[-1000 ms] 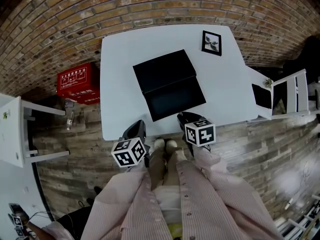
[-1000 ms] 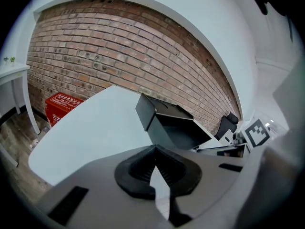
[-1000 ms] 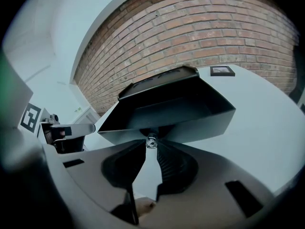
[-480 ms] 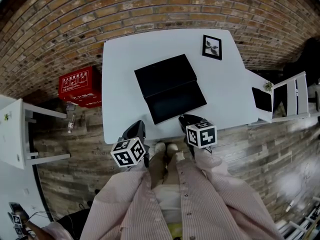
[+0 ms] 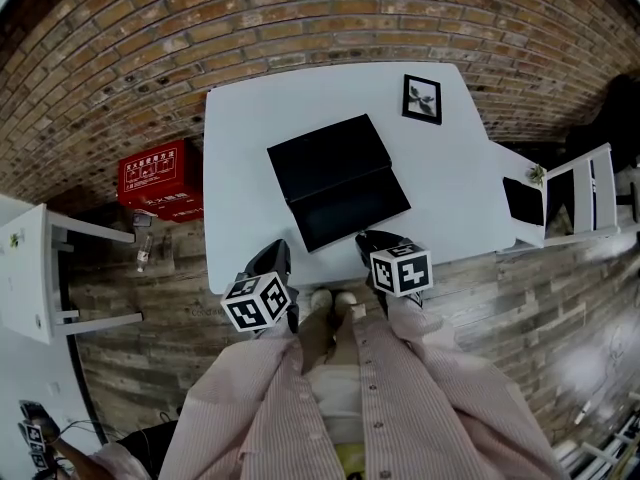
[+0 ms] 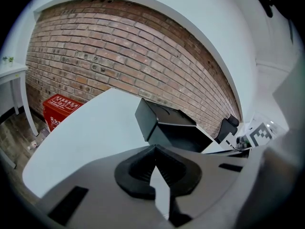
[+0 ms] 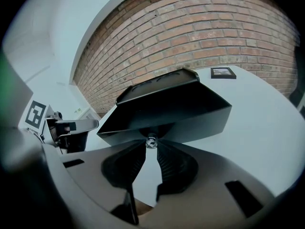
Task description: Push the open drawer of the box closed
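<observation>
A black box (image 5: 328,153) lies on the white table (image 5: 240,128), its open drawer (image 5: 352,208) pulled out toward me. In the right gripper view the drawer front (image 7: 181,113) fills the middle, with a small silver knob (image 7: 151,140) at its lower edge. My right gripper (image 7: 151,145) is at the drawer front with its tips closed on that knob; the head view shows it at the drawer's near edge (image 5: 368,238). My left gripper (image 6: 153,148) is shut on nothing, held at the table's front edge (image 5: 275,258), left of the drawer (image 6: 183,137).
A framed picture (image 5: 422,99) stands at the table's far right corner. A red case (image 5: 158,178) sits on the floor to the left by the brick wall. A white chair (image 5: 575,193) stands to the right, another white table (image 5: 25,268) to the left.
The head view has shifted slightly. Both grippers and the drawer stand as before.
</observation>
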`<state>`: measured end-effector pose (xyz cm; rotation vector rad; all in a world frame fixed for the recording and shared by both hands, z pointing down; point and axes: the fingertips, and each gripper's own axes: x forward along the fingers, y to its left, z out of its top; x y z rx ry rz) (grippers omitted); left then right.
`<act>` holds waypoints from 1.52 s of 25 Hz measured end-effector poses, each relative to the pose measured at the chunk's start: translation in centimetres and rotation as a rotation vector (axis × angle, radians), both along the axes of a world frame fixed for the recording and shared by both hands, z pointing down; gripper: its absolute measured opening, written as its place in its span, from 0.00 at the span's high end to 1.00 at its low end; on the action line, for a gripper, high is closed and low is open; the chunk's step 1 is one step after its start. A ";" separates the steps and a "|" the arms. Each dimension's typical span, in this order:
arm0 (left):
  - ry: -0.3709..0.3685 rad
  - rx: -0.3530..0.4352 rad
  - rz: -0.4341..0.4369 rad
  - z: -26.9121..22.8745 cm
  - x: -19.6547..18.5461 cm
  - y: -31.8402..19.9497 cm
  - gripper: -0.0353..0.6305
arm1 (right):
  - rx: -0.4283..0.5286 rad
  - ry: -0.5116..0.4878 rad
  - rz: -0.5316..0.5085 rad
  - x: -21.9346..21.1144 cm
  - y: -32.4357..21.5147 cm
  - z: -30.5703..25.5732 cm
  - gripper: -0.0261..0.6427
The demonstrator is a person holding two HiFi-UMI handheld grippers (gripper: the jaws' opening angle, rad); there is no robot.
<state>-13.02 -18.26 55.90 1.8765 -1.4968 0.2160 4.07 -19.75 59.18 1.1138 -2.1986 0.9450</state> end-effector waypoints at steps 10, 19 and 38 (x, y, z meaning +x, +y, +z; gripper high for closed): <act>-0.003 -0.006 0.000 0.2 -0.1 -1.2 0.95 | -0.002 -0.009 -0.008 -0.5 -1.1 0.0 0.85; -0.004 -0.009 -0.001 0.2 -0.5 -2.6 0.95 | -0.008 -0.017 -0.007 -1.1 -2.5 0.0 0.85; 0.000 -0.009 0.002 0.6 -1.4 -5.4 0.95 | -0.010 -0.018 -0.008 -2.3 -5.3 0.3 0.85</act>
